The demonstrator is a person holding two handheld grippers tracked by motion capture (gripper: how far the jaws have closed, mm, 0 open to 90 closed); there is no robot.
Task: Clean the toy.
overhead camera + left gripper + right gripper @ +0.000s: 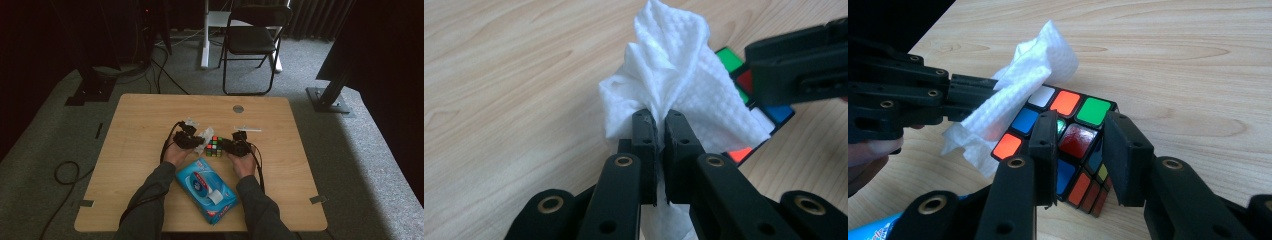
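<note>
A multicoloured puzzle cube [214, 146] rests on the wooden table [140, 115] between both hands. My right gripper [1080, 135] is shut on the cube [1065, 102], its two jaws clamped over the near upper edge. My left gripper [660, 120] is shut on a crumpled white wipe [669, 65], which is draped against the cube [774, 112] and hides part of it. From the right gripper view, the left gripper [990, 90] reaches in from the left, pressing the wipe [1033, 80] onto the cube's top corner. In the high view the left gripper [196, 141] and right gripper [225, 146] face each other across the cube.
A blue pack of wet wipes [206, 190] lies on the table between the forearms, near the front edge. A round grommet [238, 108] sits at the table's far side. A black folding chair [252, 40] stands beyond the table, and cables lie on the carpet to the left.
</note>
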